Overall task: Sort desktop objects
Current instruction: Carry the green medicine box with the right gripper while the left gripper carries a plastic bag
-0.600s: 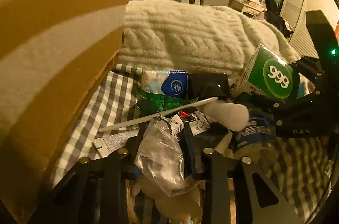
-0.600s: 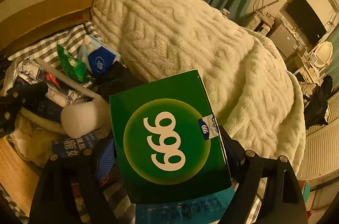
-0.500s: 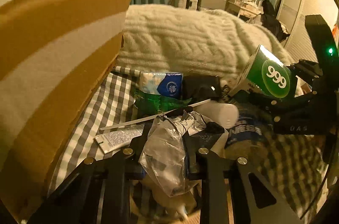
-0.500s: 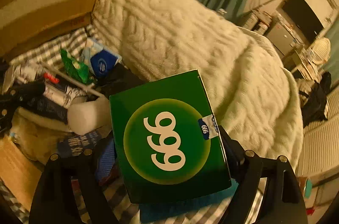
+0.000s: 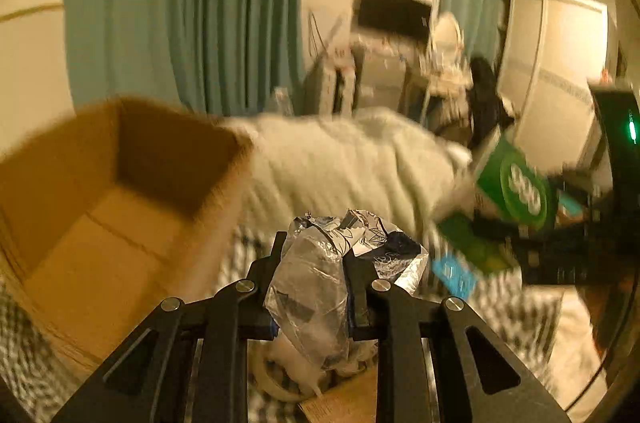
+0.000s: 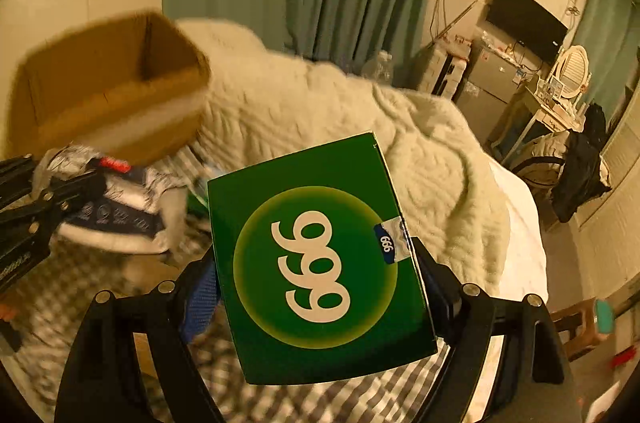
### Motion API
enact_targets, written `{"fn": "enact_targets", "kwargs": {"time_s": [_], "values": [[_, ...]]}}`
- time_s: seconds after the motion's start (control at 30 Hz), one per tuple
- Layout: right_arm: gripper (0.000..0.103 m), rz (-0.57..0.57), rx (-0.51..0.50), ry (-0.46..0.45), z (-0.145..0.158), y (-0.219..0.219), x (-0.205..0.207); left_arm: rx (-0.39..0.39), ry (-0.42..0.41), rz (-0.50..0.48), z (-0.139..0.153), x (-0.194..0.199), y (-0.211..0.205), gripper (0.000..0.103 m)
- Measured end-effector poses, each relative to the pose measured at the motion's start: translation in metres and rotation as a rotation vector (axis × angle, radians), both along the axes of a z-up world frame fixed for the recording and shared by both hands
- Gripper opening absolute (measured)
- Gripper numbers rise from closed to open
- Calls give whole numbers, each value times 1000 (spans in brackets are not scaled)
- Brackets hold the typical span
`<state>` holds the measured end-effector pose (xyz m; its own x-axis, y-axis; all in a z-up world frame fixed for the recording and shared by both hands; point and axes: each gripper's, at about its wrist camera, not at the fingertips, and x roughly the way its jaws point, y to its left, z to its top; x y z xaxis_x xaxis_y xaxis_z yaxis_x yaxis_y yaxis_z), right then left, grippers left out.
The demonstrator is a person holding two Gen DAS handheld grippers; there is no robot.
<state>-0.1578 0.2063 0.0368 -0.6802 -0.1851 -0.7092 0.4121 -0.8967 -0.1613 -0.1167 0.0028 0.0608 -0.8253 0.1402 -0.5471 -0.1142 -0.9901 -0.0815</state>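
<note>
Left hand-held gripper (image 5: 316,265): fingers pinching a crumpled clear plastic wrapper with dark blue and white print (image 5: 320,275). The wrapper bulges above and below the finger pads, its silvery folds catching the light and its printed end flaring out to the right. It is held clear of the bed, just beside the near right rim of the open brown cardboard box (image 5: 120,207). The box stands at the left edge of the bed; its inner floor shows bare and a pale tape band runs across its outer wall. From the right wrist view the same wrapper (image 6: 116,199) shows a small red mark on its upper side, with the left gripper's black frame at the left border.

Right hand-held gripper (image 6: 320,263): fingers clamped on the two side faces of a green rectangular carton printed with a white "999" in a yellow-green circle (image 6: 320,259). The carton is tilted, its printed face towards the camera, with a small blue-and-white seal label at its right edge. It is lifted off the bed, with a cream cable-knit blanket (image 6: 328,111) behind it. In the left wrist view the carton (image 5: 516,183) appears blurred at the right, clear of the box.

Below both grippers: grey-and-white checked bedsheet (image 6: 328,399). The items lying on it under the left gripper are too blurred to identify. Teal curtains (image 5: 188,7) hang behind the box.
</note>
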Motion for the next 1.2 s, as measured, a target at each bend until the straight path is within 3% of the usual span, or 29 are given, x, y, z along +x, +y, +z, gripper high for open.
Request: {"fn": "enact_targets", "kwargs": {"time_s": [0.17, 0.3, 0.47, 0.63, 0.7, 0.73, 0.8, 0.83, 1.1, 1.2], "values": [[84, 53, -114, 37, 53, -29, 18, 27, 69, 74, 62, -7, -52, 22], [84, 151, -202, 52, 90, -79, 23, -10, 86, 166, 81, -15, -98, 22], [84, 271, -230, 46, 100, -165, 7, -36, 39, 255, 72, -33, -158, 22], [84, 324, -229, -16, 73, -229, -27, -68, -6, 315, 48, -52, -193, 22], [86, 325, -250, -49, 61, -243, -41, -49, -13, 312, 38, -52, -200, 31], [86, 328, -267, -60, 56, -240, -45, -31, -16, 301, 35, -55, -202, 37], [89, 326, -312, -70, 50, -243, -56, -6, -7, 288, 32, -55, -203, 73], [93, 318, -346, -67, 50, -239, -61, -1, 8, 295, 32, -53, -202, 77], [95, 216, -368, -10, 74, -185, -48, -50, 62, 191, 52, -30, -146, 84], [95, 140, -343, -5, 78, -145, -35, -24, 39, 113, 55, -20, -115, 88]]}}
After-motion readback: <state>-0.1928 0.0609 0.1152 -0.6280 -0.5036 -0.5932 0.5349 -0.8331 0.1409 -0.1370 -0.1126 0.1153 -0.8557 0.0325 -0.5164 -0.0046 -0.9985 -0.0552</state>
